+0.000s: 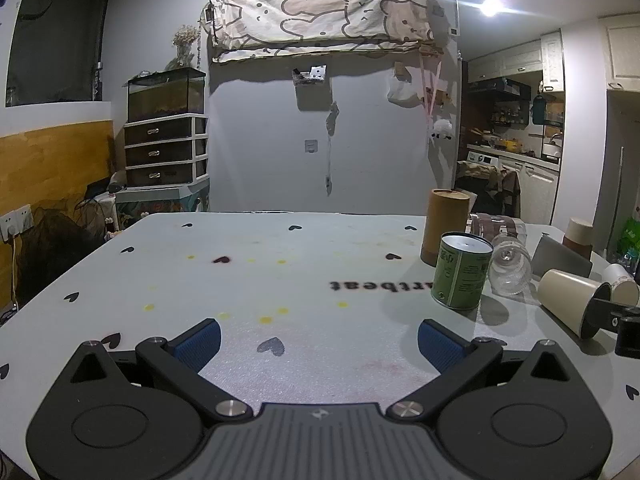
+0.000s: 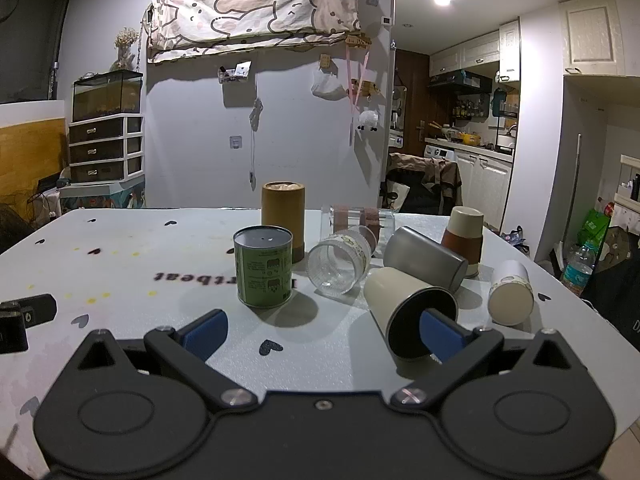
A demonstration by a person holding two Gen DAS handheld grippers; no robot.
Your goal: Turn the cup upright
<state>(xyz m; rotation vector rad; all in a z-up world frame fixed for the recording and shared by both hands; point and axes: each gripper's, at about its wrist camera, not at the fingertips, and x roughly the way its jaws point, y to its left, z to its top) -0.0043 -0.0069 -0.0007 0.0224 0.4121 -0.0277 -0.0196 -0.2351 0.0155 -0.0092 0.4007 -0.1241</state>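
Note:
A cream cup (image 2: 404, 304) with a dark inside lies on its side on the table, its mouth toward me. My right gripper (image 2: 322, 334) is open; its right finger (image 2: 442, 334) reaches into the cup's mouth, and its left finger stands clear of the cup. In the left wrist view the same cup (image 1: 568, 300) lies at the far right with the right gripper's finger in its mouth. My left gripper (image 1: 318, 342) is open and empty above the table (image 1: 240, 280), well left of the cup.
A green can (image 2: 264, 266) stands upright left of the cup, with a brown tube (image 2: 283, 220) behind it. A clear glass (image 2: 340, 262), a grey metal cup (image 2: 428, 258) and a white cup (image 2: 511, 292) lie on their sides. A cream-and-brown cup (image 2: 464, 238) stands inverted.

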